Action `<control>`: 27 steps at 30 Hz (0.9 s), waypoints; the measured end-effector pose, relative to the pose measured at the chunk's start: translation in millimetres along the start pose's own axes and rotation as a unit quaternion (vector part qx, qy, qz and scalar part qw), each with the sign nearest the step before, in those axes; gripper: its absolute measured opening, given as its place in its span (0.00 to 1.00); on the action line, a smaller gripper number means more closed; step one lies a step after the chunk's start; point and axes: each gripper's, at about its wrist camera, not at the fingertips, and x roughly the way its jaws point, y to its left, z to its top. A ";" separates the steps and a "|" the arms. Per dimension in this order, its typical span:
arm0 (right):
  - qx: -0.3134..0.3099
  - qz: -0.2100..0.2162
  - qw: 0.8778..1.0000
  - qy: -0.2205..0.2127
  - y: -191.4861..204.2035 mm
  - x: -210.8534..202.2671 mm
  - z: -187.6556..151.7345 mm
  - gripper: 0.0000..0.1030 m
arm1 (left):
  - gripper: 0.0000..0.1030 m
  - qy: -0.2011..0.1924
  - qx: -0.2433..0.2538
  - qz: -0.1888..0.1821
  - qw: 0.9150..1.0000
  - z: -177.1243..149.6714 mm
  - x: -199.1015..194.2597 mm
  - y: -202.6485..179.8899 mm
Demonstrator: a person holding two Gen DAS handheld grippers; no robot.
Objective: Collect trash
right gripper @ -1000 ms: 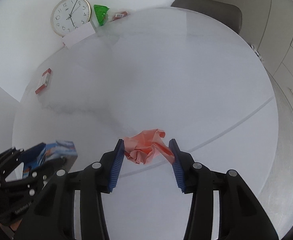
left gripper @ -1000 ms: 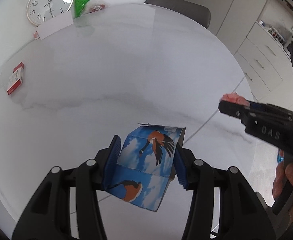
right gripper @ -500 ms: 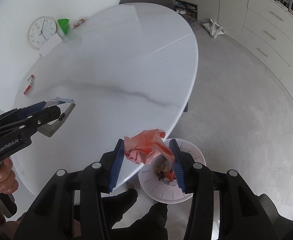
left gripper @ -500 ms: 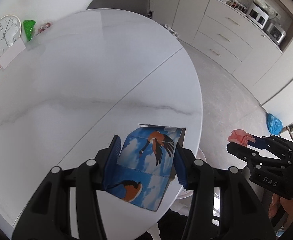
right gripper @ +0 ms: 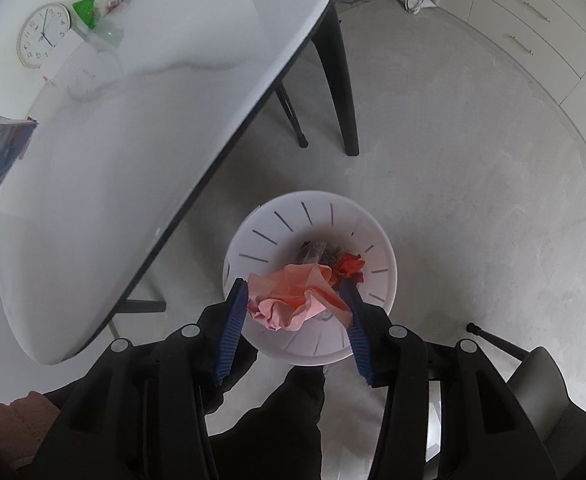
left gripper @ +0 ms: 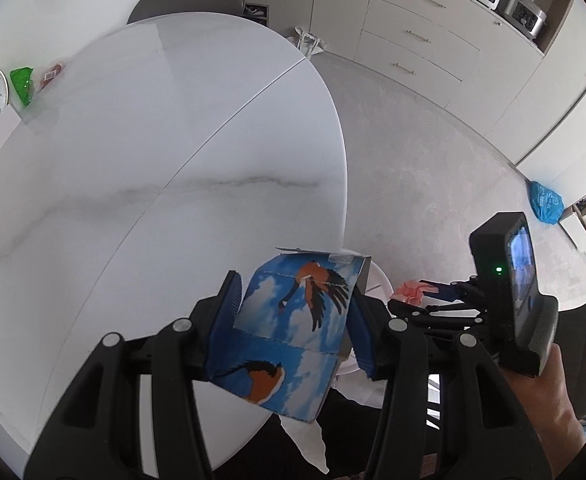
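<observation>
Both of your hands have swung off the white surface (left gripper: 141, 168) toward its edge since a second ago: your right gripper (right gripper: 295, 312) was over the surface then and now hangs above the white bin (right gripper: 367, 232) on the floor, pointing steeply down. Its jaws have just been opening, and the crumpled pink paper (right gripper: 293, 296) sits between the blue pads (right gripper: 233, 320), touching the left one and trailing against the right, so you cannot call it released; it hangs over the bin's mouth, where red and grey scraps (right gripper: 349, 266) already lie. Your left gripper (left gripper: 295, 320) is clamped on the blue bird-print box (left gripper: 289, 332), pads pressed to both sides, holding it tilted over the near edge of the surface. In the left view your right hand (left gripper: 541, 408) carries its gripper just beside, with the pink paper showing at its tip. Far across the surface lie a wall clock (right gripper: 43, 34), a green wrapper (right gripper: 85, 10) and a small red pack (left gripper: 53, 74)
</observation>
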 end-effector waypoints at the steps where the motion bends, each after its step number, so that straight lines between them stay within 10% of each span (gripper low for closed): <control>1: -0.001 0.002 1.000 0.006 -1.0 7.6 -2.1 0.52 | 0.48 0.002 0.002 0.001 1.000 -2.2 1.1 -5.2; 5: -0.015 -0.009 0.999 0.027 -1.5 29.7 -7.2 0.82 | 0.48 0.012 0.012 0.004 1.000 -8.2 6.2 -16.8; 10: -0.005 -0.028 0.999 0.018 -20.4 17.9 -11.4 0.93 | 0.48 0.024 0.045 0.008 0.999 -6.7 21.8 -38.9; 19: 0.072 -0.050 0.996 -0.019 -87.2 -33.3 -13.6 0.95 | 0.49 0.084 0.104 -0.001 0.991 -12.2 81.4 -83.3; 27: 0.101 -0.044 0.994 -0.022 -113.1 -40.3 -23.5 0.95 | 0.84 0.120 0.108 0.011 0.987 -17.1 107.1 -93.1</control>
